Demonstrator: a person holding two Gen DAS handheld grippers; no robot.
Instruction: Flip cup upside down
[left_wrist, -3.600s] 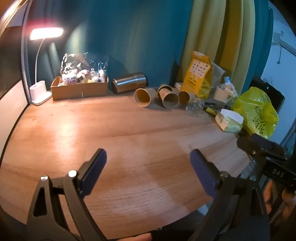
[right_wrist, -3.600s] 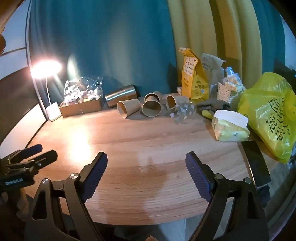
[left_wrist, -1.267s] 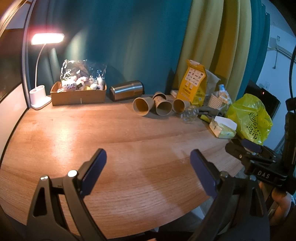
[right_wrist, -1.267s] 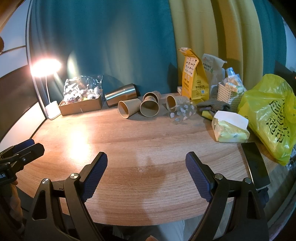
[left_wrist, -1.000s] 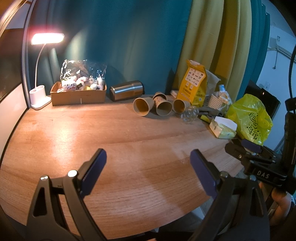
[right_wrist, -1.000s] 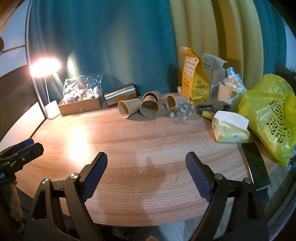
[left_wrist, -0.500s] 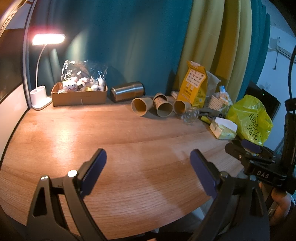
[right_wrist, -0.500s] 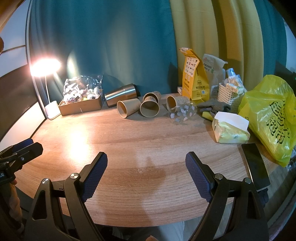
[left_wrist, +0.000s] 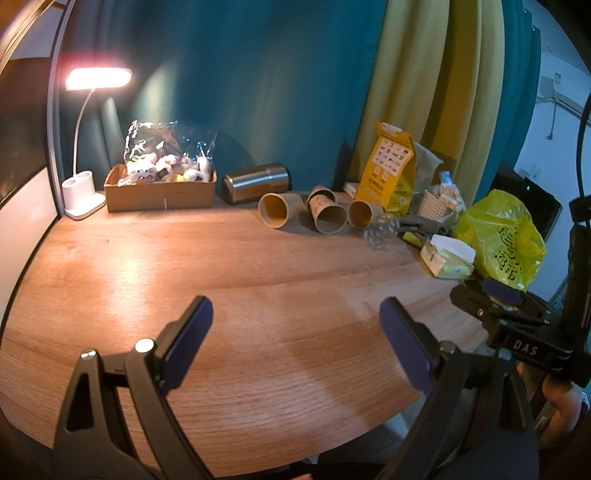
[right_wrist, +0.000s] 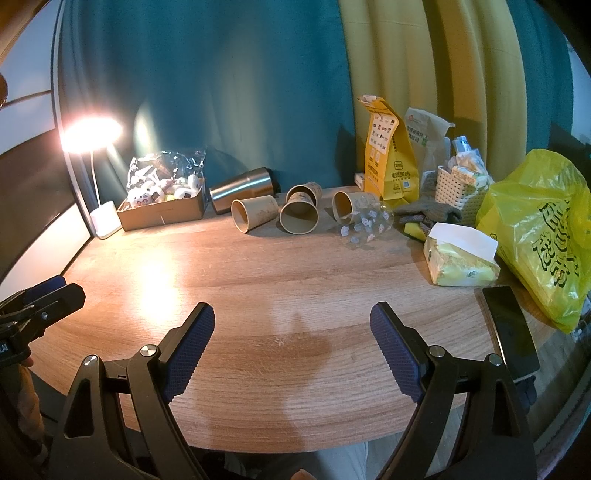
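Observation:
Several brown paper cups lie on their sides at the back of the wooden table (left_wrist: 221, 280): a left one (left_wrist: 274, 209) (right_wrist: 254, 213), a middle one (left_wrist: 328, 218) (right_wrist: 300, 216) with another behind it, and a right one (left_wrist: 364, 213) (right_wrist: 349, 205). A clear printed plastic cup (right_wrist: 364, 225) lies next to them. My left gripper (left_wrist: 295, 328) is open and empty over the near table edge. My right gripper (right_wrist: 291, 328) is open and empty too, far from the cups.
A steel tumbler (left_wrist: 256, 181) lies behind the cups. A cardboard box of toys (left_wrist: 160, 188) and a lit desk lamp (left_wrist: 79, 195) stand back left. A yellow paper bag (right_wrist: 386, 162), a white basket (right_wrist: 456, 195), a tissue pack (right_wrist: 460, 258), a yellow plastic bag (right_wrist: 539, 229) and a black phone (right_wrist: 511, 328) crowd the right.
Both views have shifted only slightly; the left wrist view has drifted a little. Both grippers stay open and the cups have not moved.

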